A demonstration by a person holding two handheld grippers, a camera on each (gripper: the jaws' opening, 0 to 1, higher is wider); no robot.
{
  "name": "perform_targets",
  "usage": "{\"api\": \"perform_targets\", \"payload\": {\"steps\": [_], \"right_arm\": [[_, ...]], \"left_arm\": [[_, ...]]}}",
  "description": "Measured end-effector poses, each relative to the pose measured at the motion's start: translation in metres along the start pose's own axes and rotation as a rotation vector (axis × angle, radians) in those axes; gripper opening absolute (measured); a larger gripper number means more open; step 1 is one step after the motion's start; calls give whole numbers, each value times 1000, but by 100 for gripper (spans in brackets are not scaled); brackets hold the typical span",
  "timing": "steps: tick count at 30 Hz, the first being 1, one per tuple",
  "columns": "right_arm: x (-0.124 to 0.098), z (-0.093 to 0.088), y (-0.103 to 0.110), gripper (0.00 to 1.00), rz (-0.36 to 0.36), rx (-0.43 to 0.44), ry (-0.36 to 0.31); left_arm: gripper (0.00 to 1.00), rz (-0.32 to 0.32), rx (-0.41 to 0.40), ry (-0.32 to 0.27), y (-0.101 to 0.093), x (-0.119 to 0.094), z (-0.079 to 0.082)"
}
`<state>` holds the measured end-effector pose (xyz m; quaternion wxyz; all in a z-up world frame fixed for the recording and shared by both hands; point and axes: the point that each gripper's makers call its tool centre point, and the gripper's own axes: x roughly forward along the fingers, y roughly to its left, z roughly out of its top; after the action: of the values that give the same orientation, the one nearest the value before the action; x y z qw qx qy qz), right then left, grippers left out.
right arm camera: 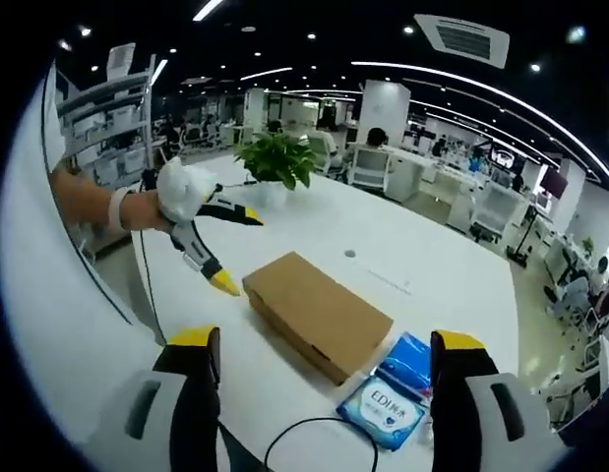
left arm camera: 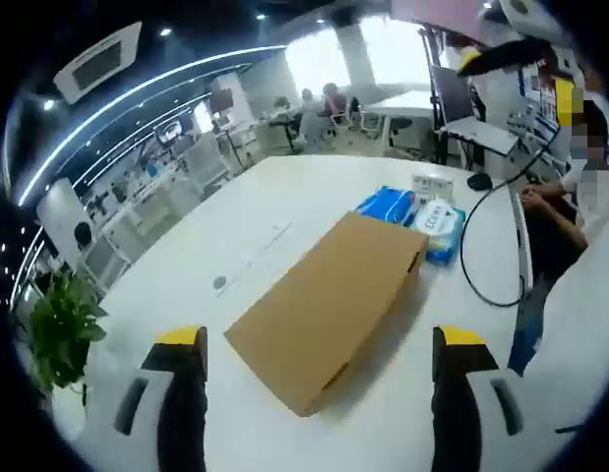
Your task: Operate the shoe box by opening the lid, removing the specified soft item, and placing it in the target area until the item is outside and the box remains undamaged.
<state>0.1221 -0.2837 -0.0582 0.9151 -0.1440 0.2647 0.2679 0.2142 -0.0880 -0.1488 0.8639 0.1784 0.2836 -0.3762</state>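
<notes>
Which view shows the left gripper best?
The right gripper view: the left gripper appears whole, open, held by a gloved hand beside the shoe box. The left gripper view shows merely its yellow-tipped jaws.

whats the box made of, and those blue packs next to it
The shoe box looks like plain brown cardboard: matte, unprinted, crisp folded edges, lid closed. The blue packs look like soft glossy plastic film, probably wet-wipe pouches, judging by their sheen and pillowy shape.

The shoe box (left arm camera: 329,310) lid is closed, so its contents are hidden. Print on the blue wipes packs (right arm camera: 391,395) is too small to read beyond the brand. In the left gripper view, the box partly covers the packs. The black cable (right arm camera: 299,438) runs off the picture's lower edge.
</notes>
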Motion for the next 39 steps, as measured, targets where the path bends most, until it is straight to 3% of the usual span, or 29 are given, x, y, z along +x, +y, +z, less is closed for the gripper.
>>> {"api": "perform_targets", "payload": {"steps": [5, 7, 8, 10, 14, 17, 20, 24, 35, 39], "right_arm": [[1, 0, -4, 94, 5, -1, 0], [1, -1, -7, 95, 0, 3, 1], [1, -1, -7, 95, 0, 6, -2], [0, -1, -8, 95, 2, 16, -3], [1, -6, -9, 97, 7, 39, 6], [1, -10, -11, 96, 10, 26, 21], [1, -17, -15, 97, 6, 47, 44], [2, -24, -20, 96, 2, 80, 55], [0, -45, -28, 96, 25, 121, 69], [-1, -50, -31, 96, 26, 140, 57]], "left_arm": [[99, -15, -91, -16, -9, -28, 10], [99, -1, -112, -40, -11, -39, 16], [99, 11, -125, -81, -12, -46, 24], [99, 20, -153, -92, -13, -58, 29], [99, 21, -274, -68, -17, -74, 26], [99, 36, -269, -66, -21, -84, 22], [99, 51, -296, -18, -24, -87, 11], [99, 55, -370, -16, -32, -91, 4], [99, 112, -372, 21, -45, -96, -7], [99, 126, -372, 4, -46, -95, -5]]}}
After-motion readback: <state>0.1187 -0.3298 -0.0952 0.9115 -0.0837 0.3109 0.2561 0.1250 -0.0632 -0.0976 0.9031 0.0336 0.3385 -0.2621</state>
